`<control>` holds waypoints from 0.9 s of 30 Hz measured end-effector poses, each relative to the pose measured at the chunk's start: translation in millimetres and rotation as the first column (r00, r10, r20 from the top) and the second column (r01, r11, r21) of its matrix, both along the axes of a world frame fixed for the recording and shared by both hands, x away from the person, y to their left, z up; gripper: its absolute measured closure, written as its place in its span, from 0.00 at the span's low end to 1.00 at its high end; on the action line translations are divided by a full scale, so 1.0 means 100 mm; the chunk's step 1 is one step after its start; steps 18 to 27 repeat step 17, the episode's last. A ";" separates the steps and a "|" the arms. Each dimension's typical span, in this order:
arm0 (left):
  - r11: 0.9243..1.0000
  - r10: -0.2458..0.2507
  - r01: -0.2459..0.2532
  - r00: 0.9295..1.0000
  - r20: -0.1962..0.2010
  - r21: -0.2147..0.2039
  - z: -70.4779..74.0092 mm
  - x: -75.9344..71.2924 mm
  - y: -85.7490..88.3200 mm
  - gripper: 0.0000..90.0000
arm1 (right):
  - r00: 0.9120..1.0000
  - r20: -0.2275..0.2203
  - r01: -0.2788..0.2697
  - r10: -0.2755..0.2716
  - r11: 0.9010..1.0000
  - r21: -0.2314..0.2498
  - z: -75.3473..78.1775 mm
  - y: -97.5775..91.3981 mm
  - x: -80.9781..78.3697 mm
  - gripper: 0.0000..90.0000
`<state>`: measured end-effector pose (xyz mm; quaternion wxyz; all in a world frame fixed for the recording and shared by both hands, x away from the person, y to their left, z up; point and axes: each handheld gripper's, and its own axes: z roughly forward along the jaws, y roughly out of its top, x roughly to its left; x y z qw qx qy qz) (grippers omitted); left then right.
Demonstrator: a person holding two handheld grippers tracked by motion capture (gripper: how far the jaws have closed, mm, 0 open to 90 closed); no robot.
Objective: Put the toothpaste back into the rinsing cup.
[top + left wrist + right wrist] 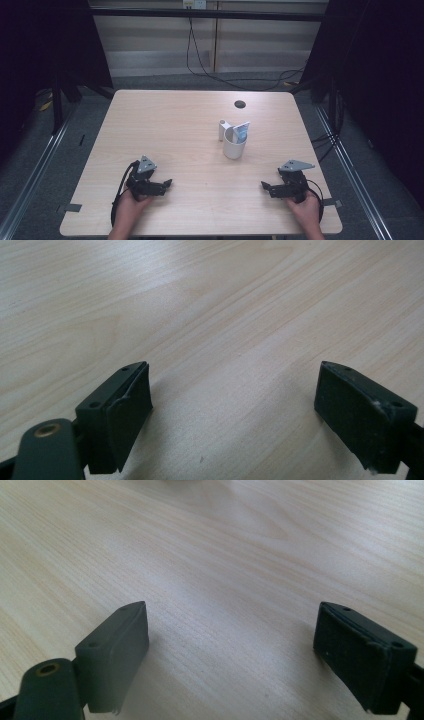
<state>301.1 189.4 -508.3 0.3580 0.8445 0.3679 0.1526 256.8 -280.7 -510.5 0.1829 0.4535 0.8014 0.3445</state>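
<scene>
Both idle, jaws spread wide, nothing held: left hand-held gripper [169, 183] lower left, right hand-held gripper [264, 186] lower right on light wood tabletop [165, 125]. White cylindrical cup [234, 145] right of centre, blue-white packet [241, 132] inside. Probably light, rigid, slick; best pinched at rim.

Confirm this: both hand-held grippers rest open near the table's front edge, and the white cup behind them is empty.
Not empty. The high view shows the white cup holding a small blue-and-white packet. The rest stands: left hand-held gripper and right hand-held gripper are open near the front edge.
</scene>
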 end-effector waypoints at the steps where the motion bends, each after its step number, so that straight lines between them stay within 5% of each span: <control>1: 1.000 0.000 0.000 1.000 0.000 0.000 0.00 0.00 0.00 0.17 | 1.000 -0.001 0.002 -0.002 1.000 0.001 0.00 0.00 0.00 0.15; 27: 1.000 0.004 -0.004 1.000 0.000 -0.001 0.00 0.00 0.00 0.17 | 1.000 0.004 -0.012 0.012 1.000 0.006 -0.01 -0.02 0.00 0.15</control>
